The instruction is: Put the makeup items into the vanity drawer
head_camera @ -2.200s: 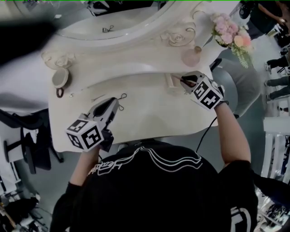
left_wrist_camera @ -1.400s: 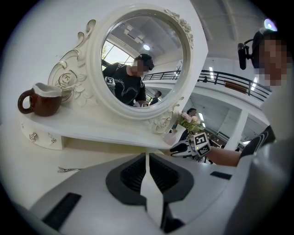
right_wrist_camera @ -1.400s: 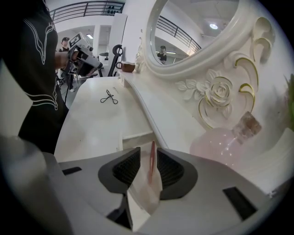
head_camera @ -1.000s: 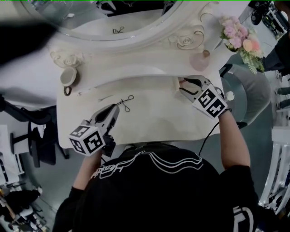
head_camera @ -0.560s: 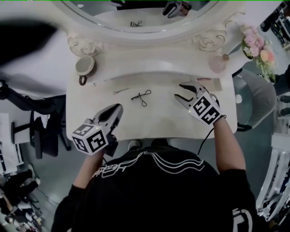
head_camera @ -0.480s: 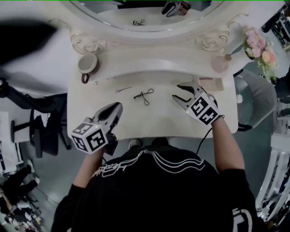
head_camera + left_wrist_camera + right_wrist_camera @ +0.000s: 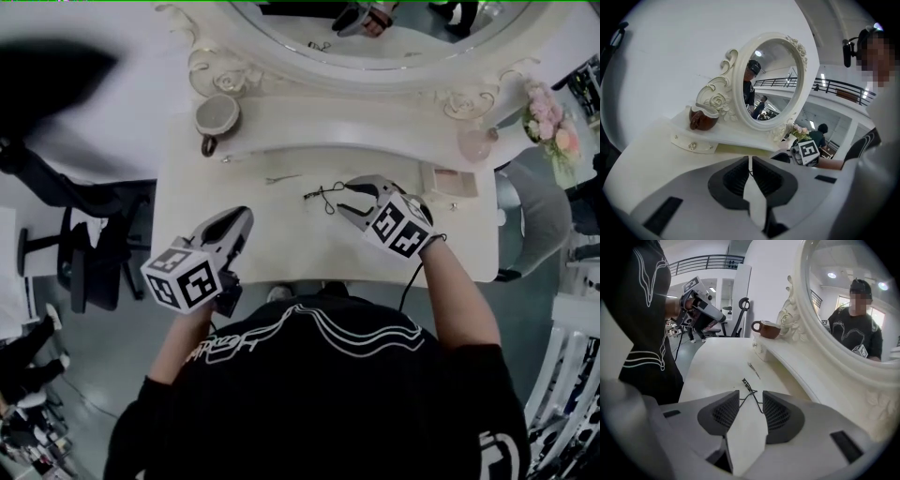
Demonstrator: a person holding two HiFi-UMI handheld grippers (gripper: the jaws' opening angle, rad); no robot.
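Observation:
A black eyelash curler (image 7: 323,194) lies on the white vanity top (image 7: 281,253). My right gripper (image 7: 339,197) stands open right at it. In the right gripper view the eyelash curler (image 7: 749,386) has its wire loops reaching in between the fingertips of the right gripper (image 7: 750,394), and the pads do not press on it. My left gripper (image 7: 246,216) hovers over the left front of the table, apart from the curler. In the left gripper view the left gripper (image 7: 750,158) is shut, with nothing between its jaws. A small drawer front with a knob (image 7: 693,146) sits under the mirror shelf.
Thin tweezers (image 7: 281,178) and a slim stick (image 7: 246,156) lie left of the curler. A round brown pot (image 7: 217,114) stands on the shelf at the left. A pink bottle (image 7: 478,142), a flat palette (image 7: 448,180) and flowers (image 7: 551,117) are at the right. The oval mirror (image 7: 375,28) rises behind.
My right gripper has swung left across the table, away from the palette and up to the eyelash curler. My left gripper has drifted left, away from the curler. The head view has shifted.

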